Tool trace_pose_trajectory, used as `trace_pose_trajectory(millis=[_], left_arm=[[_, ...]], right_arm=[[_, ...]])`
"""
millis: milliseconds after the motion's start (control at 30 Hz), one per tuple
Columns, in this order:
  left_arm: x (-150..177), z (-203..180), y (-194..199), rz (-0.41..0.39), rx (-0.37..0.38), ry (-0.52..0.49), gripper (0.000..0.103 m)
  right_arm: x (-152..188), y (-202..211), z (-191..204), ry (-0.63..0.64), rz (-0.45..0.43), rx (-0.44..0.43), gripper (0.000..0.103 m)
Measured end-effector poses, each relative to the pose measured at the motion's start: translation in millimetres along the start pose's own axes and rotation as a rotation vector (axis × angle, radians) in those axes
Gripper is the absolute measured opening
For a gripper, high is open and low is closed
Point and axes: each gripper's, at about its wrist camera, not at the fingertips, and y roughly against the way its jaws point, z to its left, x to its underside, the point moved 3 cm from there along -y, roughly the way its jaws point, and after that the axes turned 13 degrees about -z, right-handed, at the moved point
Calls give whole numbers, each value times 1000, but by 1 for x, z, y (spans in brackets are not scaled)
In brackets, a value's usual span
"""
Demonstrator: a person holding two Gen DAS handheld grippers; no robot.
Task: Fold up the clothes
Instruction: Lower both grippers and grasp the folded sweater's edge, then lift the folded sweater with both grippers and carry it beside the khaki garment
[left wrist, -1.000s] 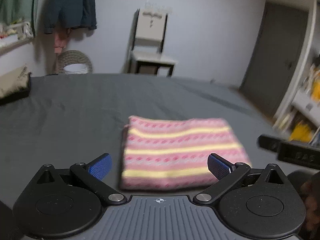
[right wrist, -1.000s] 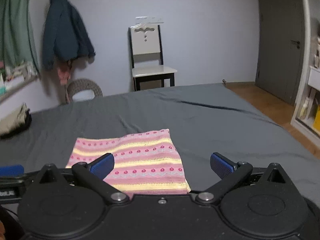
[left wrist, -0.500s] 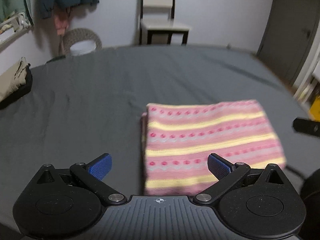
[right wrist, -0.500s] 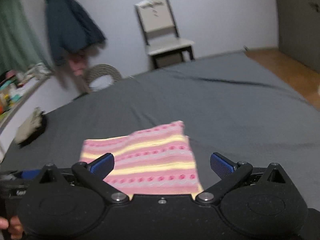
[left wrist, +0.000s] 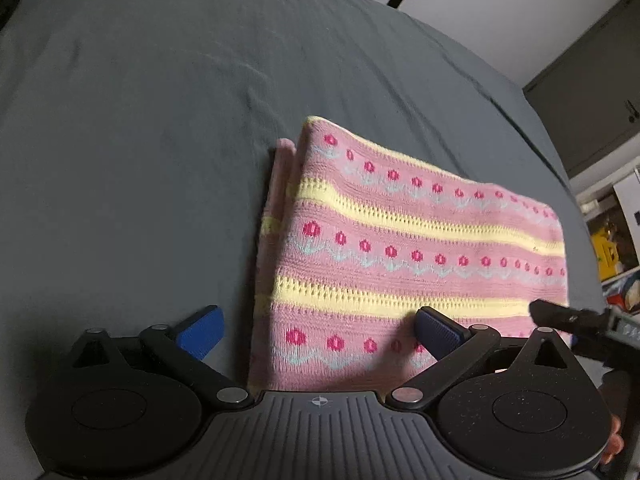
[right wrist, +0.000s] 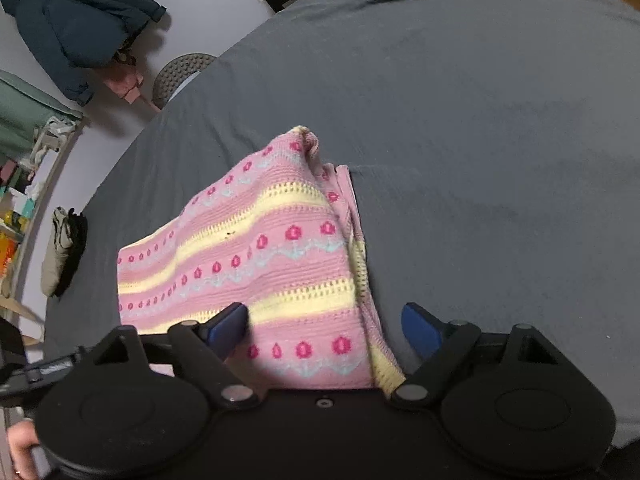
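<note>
**Both claws spread over the near corners of the folded knit**

The left claw (left wrist: 318, 330) sits low in the left wrist frame with its blue pads wide apart and nothing between them. One pad hangs over bare sheet at lower left; the other lies over the pink cloth near its bottom edge. Whether it touches the cloth I cannot tell. The right claw (right wrist: 326, 330) mirrors this in the right wrist frame: spread wide and empty, left pad over the cloth, right pad over the sheet just past the cloth's side edge. By my reading, each claw straddles one near corner so that it can pinch that corner for another fold or lift the bundle away.

The knit garment (left wrist: 416, 248), pink with yellow stripes and rows of red flowers, lies folded into a rough rectangle in the centre of both frames, on the grey bed (left wrist: 140, 140). Its side edges show stacked layers, slightly stepped rather than flush.

Around the cloth the sheet is open on every side, with only soft creases. A jacket (right wrist: 76, 28) hangs on the wall at upper left of the right wrist frame, and a small bundle (right wrist: 64, 252) lies at the bed's left edge, well apart from the knit. The other tool shows at each frame's lower outer corner, near the cloth.
</note>
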Motion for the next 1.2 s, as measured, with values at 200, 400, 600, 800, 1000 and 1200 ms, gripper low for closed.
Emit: trace_pose_trajectory(millis=[200,400,600,800,1000,1200], left_arm=[[4,-15,-4,-7,86,-9,100],[8,-15,0,-36,66,6,73],[14,-10,1,-28,126,71,31],[15,-24,7,-132,102,30,23],[-4,-36,28,-215,88,-78,22],[-42,-8,64,-289,46,-102,22]], right_arm=[[-1,0,2,28,14,-39,82],[0,0,10,62,19,-59,67],[0,4,3,24,14,-90,55],[3,9,9,46,-26,-95,36],[2,25,24,93,-84,-120,32],[-16,27,65,160,-133,-168,32]])
